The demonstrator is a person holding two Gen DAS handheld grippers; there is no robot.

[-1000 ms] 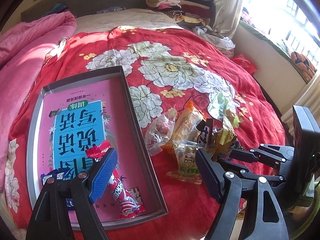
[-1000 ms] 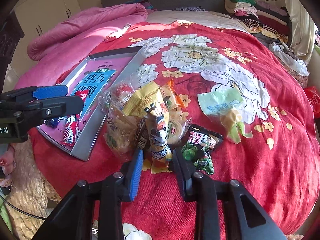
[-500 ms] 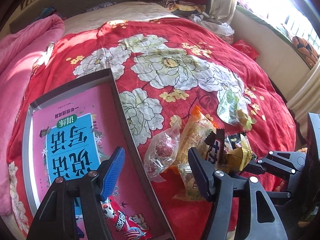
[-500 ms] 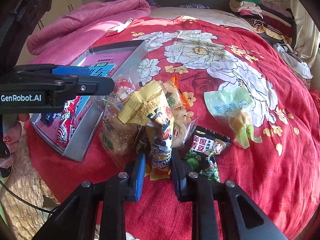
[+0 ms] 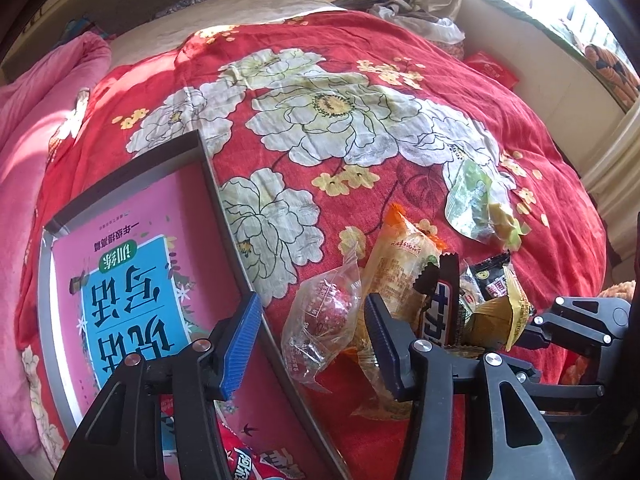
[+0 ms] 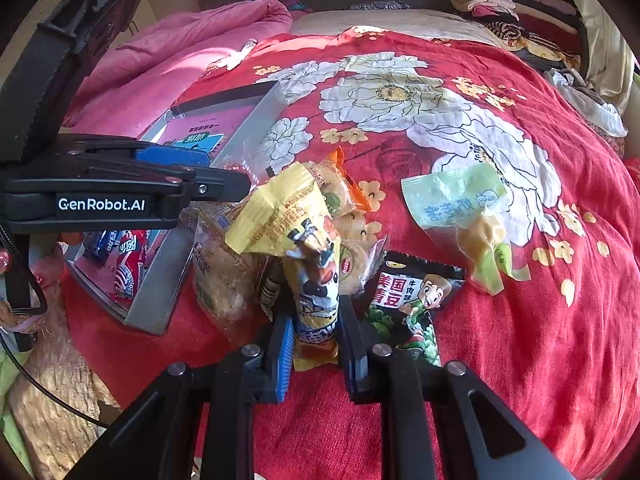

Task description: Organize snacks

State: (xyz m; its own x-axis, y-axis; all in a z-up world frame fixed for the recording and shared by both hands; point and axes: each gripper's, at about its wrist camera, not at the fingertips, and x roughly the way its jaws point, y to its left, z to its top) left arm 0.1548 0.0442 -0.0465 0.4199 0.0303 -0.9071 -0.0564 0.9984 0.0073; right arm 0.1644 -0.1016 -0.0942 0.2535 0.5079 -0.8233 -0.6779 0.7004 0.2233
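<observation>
The right gripper [image 6: 312,340] was clenched on a yellow cartoon-printed snack packet [image 6: 310,268] in the pile on the red floral bedspread [image 6: 500,352]. The left gripper [image 5: 312,344], jaws closing, straddled a clear crinkled packet [image 5: 324,320], apparently not yet touching, beside the grey rectangular tray [image 5: 224,216].

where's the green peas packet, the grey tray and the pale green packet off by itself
green peas packet [image 6: 404,300]: right wrist view, on its printed black front
grey tray [image 5: 224,216]: left wrist view, on its right rim
pale green packet [image 6: 456,204]: right wrist view, on its printed upper half
</observation>
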